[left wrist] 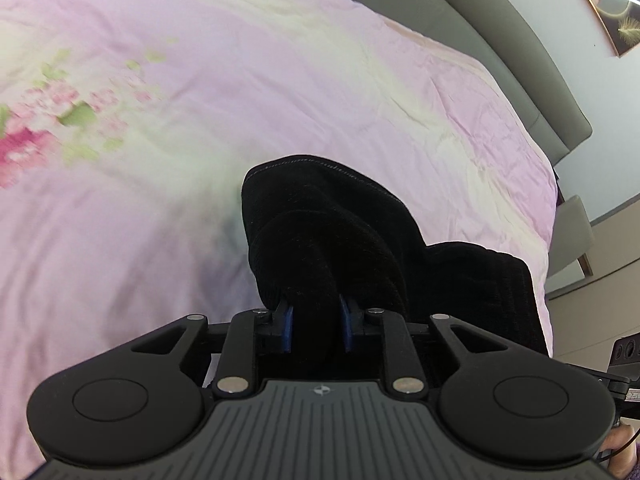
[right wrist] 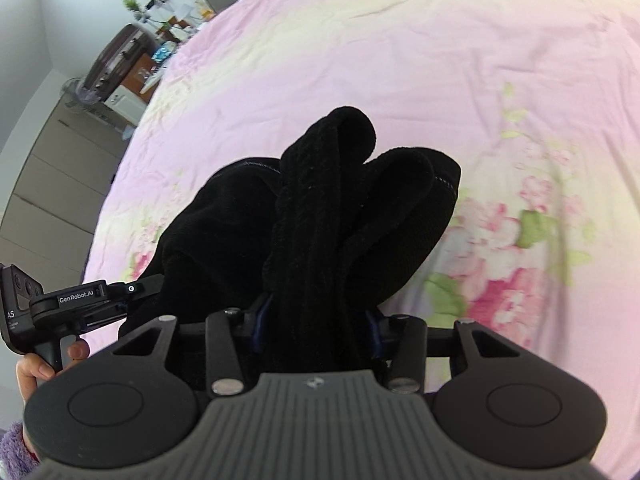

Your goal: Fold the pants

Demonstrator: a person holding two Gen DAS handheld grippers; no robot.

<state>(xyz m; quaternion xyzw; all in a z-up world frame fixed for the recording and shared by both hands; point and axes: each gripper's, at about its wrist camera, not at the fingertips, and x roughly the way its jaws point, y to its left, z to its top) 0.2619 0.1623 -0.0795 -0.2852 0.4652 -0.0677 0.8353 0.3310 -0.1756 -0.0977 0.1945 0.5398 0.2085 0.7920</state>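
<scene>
The black pants (left wrist: pixel 320 232) hang bunched over a pink floral bedspread (left wrist: pixel 200 80). My left gripper (left wrist: pixel 317 312) is shut on a thick fold of the black cloth, which hides its fingertips; only the blue pads (left wrist: pixel 288 322) show. In the right wrist view my right gripper (right wrist: pixel 316 316) is shut on another bundle of the pants (right wrist: pixel 320 208), with ribbed folds and a stitched hem spilling over the fingers. The left gripper's body (right wrist: pixel 60 304) shows at the lower left of that view, held by a hand (right wrist: pixel 36 368).
The bedspread (right wrist: pixel 440 60) fills most of both views. A grey headboard (left wrist: pixel 500 40) and a wall picture (left wrist: pixel 600 0) lie to the right of the left wrist view. Shelves with a plant and clutter (right wrist: pixel 136 40) stand beyond the bed's far left edge.
</scene>
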